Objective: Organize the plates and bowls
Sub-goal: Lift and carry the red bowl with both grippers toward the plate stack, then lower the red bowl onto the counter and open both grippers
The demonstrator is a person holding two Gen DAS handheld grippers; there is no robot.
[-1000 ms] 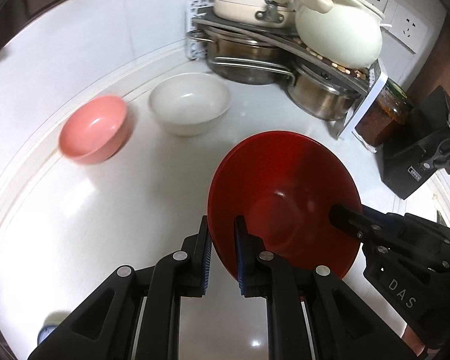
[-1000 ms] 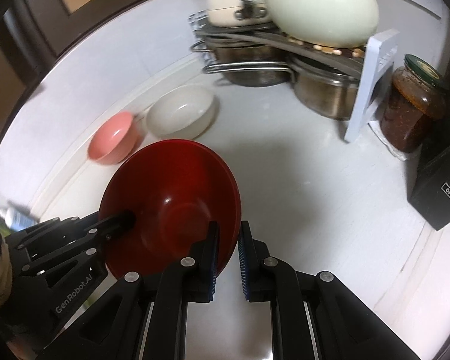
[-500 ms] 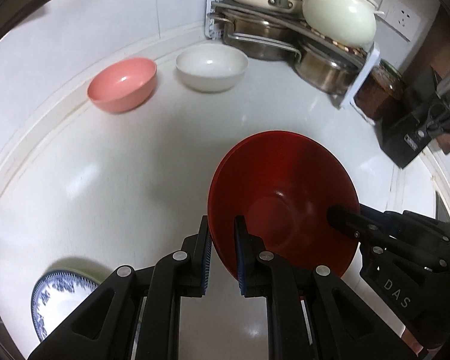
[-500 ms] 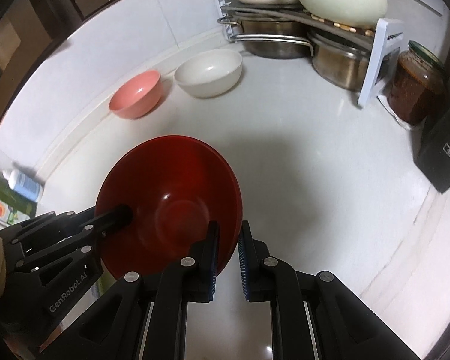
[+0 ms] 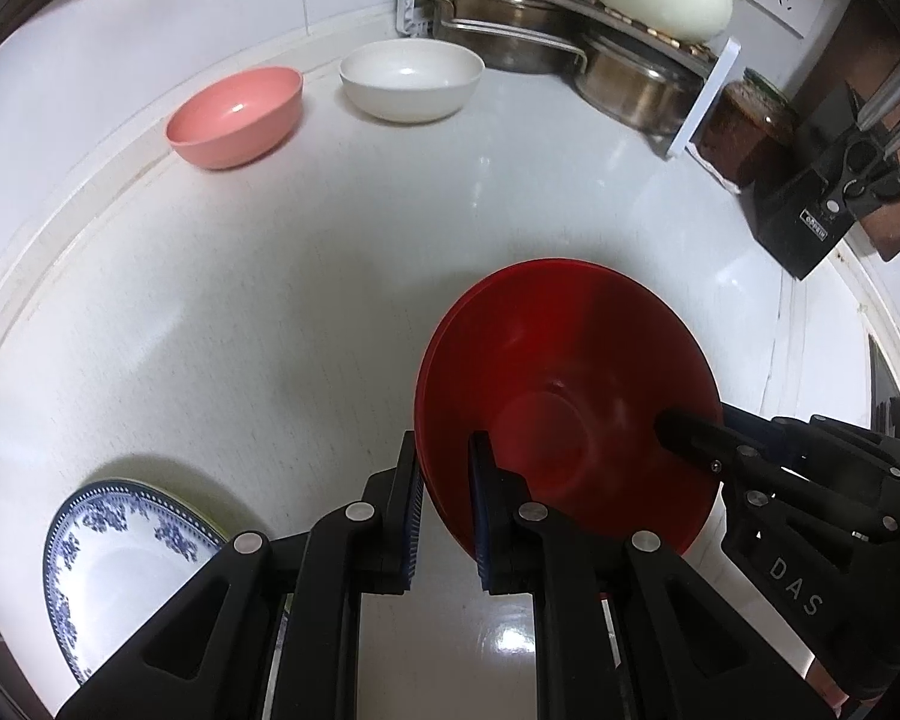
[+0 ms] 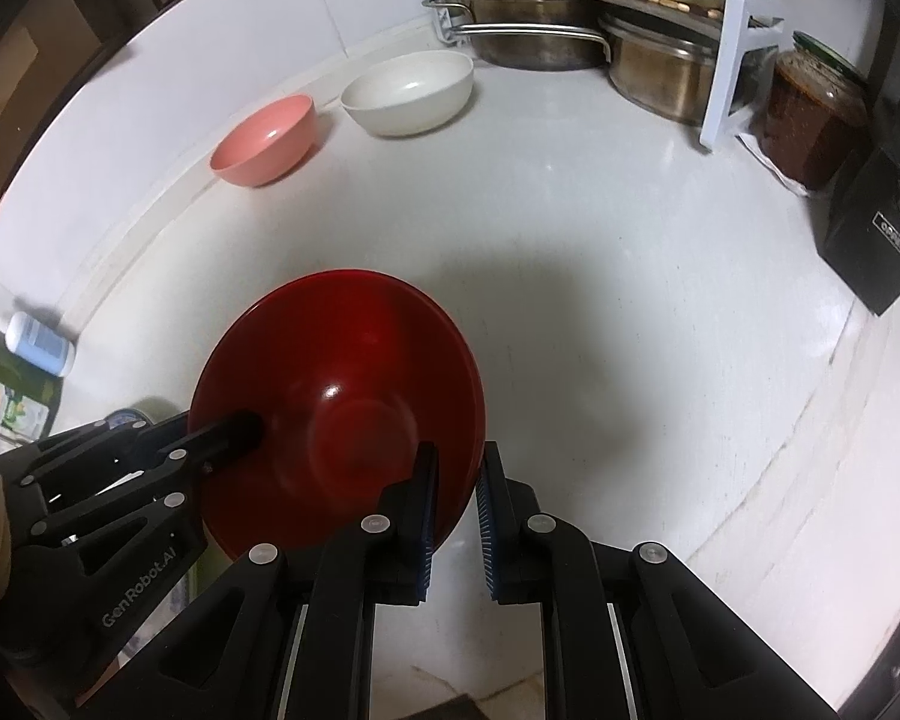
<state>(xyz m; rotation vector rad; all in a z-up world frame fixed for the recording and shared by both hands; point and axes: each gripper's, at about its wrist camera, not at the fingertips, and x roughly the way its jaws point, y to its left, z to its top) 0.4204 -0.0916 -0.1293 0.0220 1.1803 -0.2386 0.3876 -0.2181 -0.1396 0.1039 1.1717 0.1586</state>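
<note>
Your red bowl [image 5: 564, 402] hangs tilted above the white counter [image 5: 330, 312], gripped on opposite rims: your left gripper [image 5: 444, 501] pinches its left edge, your right gripper [image 6: 455, 495] its right. The pink bowl [image 5: 237, 115] and white bowl [image 5: 411, 79] sit near the wall; the blue-patterned plate [image 5: 120, 564] lies near-left.

I see a glossy deep red bowl [image 5: 570, 396] against my white counter [image 5: 330, 300]. At the counter's back edge sit a salmon pink bowl [image 5: 237, 117] and a cream-white bowl [image 5: 411, 79]. Near the front left corner, a white plate [image 5: 120, 564] carries a blue floral rim pattern. My black grippers have blue pads [image 6: 427, 516].
</note>
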